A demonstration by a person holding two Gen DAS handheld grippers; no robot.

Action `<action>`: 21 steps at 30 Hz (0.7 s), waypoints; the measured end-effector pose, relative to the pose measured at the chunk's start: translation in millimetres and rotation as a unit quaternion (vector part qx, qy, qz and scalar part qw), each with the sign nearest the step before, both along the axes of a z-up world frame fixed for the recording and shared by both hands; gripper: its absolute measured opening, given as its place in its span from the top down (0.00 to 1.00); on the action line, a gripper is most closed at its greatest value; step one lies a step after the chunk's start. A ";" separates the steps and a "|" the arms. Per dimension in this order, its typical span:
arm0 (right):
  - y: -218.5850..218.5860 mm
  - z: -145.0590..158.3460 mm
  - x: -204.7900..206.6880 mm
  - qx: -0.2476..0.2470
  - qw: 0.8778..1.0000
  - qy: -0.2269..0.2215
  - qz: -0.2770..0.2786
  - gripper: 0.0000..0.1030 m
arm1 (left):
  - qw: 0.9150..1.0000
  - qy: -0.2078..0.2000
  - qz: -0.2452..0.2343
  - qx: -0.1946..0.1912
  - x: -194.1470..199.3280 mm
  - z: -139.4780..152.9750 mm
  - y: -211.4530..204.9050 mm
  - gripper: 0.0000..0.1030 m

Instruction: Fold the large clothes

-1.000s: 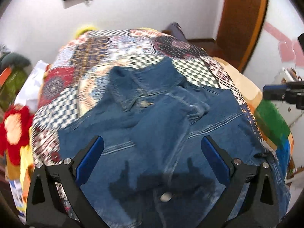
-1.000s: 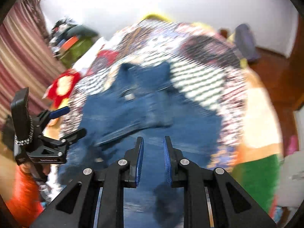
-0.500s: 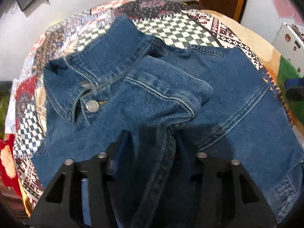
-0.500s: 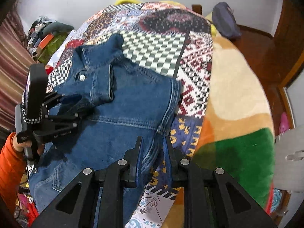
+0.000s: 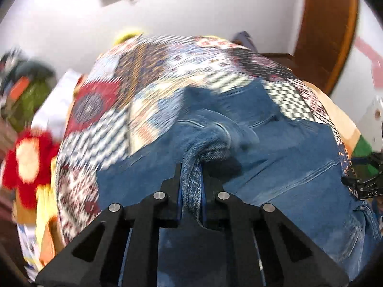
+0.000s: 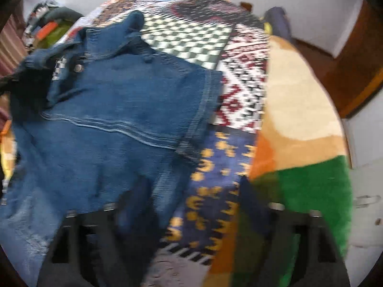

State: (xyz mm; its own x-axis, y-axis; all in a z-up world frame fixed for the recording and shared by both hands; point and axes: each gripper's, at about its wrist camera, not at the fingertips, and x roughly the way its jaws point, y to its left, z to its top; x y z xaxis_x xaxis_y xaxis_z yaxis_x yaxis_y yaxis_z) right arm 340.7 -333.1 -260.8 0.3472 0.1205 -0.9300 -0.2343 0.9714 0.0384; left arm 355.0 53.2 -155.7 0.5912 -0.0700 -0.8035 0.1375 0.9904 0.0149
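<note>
Blue denim jacket (image 5: 275,157) spread flat across a patchwork quilt (image 5: 148,88) on the bed, collar toward the far wall, one metal button visible near the collar in the right wrist view. Left gripper (image 5: 191,189) clamped on a raised fold of the jacket's denim, jaws just closed in, both blue pads pressed against the seamed edge bunched between them. Fold lifted off the rest of the garment, a ridge of cloth running up from the jaws toward the collar. Right gripper (image 6: 191,203) spread wide, jaws just opened, nothing gripped; left finger over the jacket's lower right corner, right finger over the quilt and the orange-and-green blanket (image 6: 299,143) beside it. Heavy blur in that view, so contact between the left finger and the denim cannot be told. Jacket's right side edge (image 6: 203,110) lying on the quilt, hem stitching running across the back panel. Nothing container-like near the jacket. At the bed's far left, a loose heap of clothes (image 5: 26,86), too blurred to sort, and a red and cream plush shape (image 5: 26,160) beside the bed edge. Dark blue bag (image 6: 277,24) at the far corner, past the quilt. Brown wooden door frame (image 5: 328,26) against the white wall on the right.
</note>
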 end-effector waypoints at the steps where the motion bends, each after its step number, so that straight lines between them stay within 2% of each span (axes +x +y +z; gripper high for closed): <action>1: -2.7 -1.1 -1.7 0.012 1.000 0.008 -0.001 0.20 | 1.000 0.011 0.008 -0.017 -6.5 -5.1 14.8 0.89; 3: -6.7 -0.5 -4.1 0.026 1.000 0.014 -0.011 0.20 | 0.998 0.040 0.015 -0.039 -18.9 -22.3 31.7 0.88; 5: -7.4 0.4 -5.4 0.029 0.999 0.021 -0.022 0.19 | 0.997 0.058 0.027 -0.040 -30.8 -40.0 40.3 0.84; 7: -6.2 1.3 -6.0 0.030 0.999 0.024 -0.033 0.20 | 0.993 0.084 0.040 -0.071 -41.8 -63.0 50.9 0.82; 12: 2.3 -0.7 -8.4 0.017 0.998 0.025 -0.047 0.19 | 0.987 0.111 0.071 -0.093 -59.5 -99.4 69.6 0.74; 15: 2.8 -1.3 -8.9 0.015 0.998 0.028 -0.053 0.20 | 0.981 0.112 0.086 -0.131 -67.7 -106.4 88.7 0.66; 16: 2.4 -1.5 -8.6 0.016 0.998 0.030 -0.056 0.20 | 0.980 0.112 0.092 -0.137 -69.8 -107.4 92.9 0.59; 21: 0.7 0.2 -7.4 0.022 0.996 0.043 -0.070 0.20 | 0.982 0.107 0.097 -0.120 -82.1 -103.3 103.9 0.43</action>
